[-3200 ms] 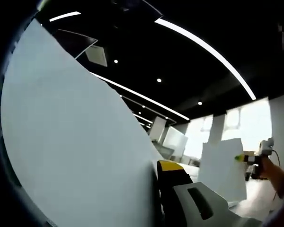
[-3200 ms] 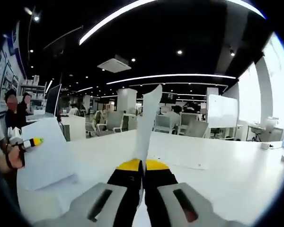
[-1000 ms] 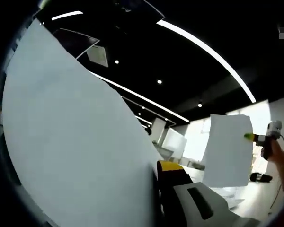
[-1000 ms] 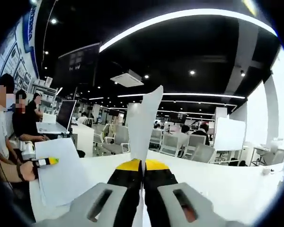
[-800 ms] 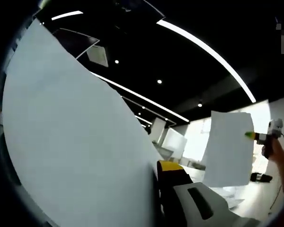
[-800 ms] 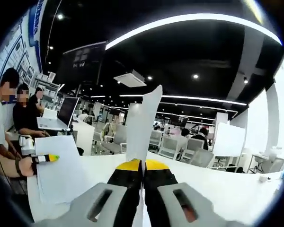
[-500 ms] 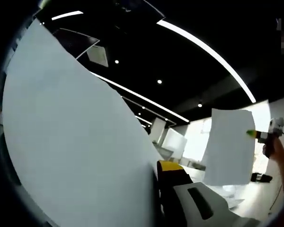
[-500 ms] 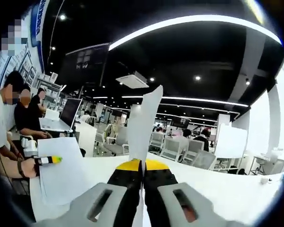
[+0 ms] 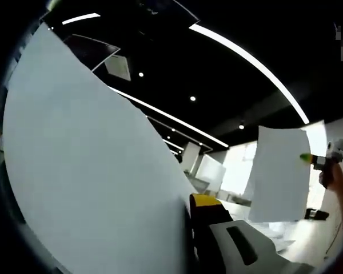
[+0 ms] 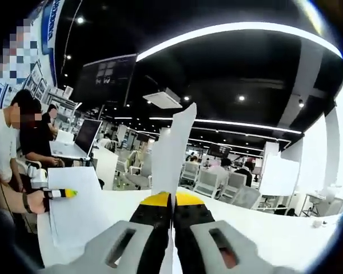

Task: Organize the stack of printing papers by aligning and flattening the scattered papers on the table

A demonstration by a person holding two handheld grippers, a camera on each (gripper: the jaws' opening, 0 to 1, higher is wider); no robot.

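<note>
Each gripper holds its own white sheet of paper up in the air. In the left gripper view, my left gripper (image 9: 190, 201) is shut on a large sheet (image 9: 91, 182) that covers the left half of the view and hides one jaw. At the far right, the right gripper (image 9: 314, 161) pinches another sheet (image 9: 283, 174) by its side edge. In the right gripper view, my right gripper (image 10: 172, 197) is shut on that sheet (image 10: 176, 148), seen edge-on and standing upright. To the left, the left gripper (image 10: 62, 194) holds its sheet (image 10: 77, 214) above the white table (image 10: 263, 228).
More loose papers (image 9: 274, 244) lie on the table below the right-held sheet. People sit at a laptop (image 10: 80, 142) on a desk at the left of the right gripper view. Office chairs (image 10: 208, 181) and a whiteboard (image 10: 277, 174) stand beyond the table.
Since the oldest frames the right gripper has lifted its sheet off the table. Over the last second that sheet drifted slightly rightward in the left gripper view. Both grips held.
</note>
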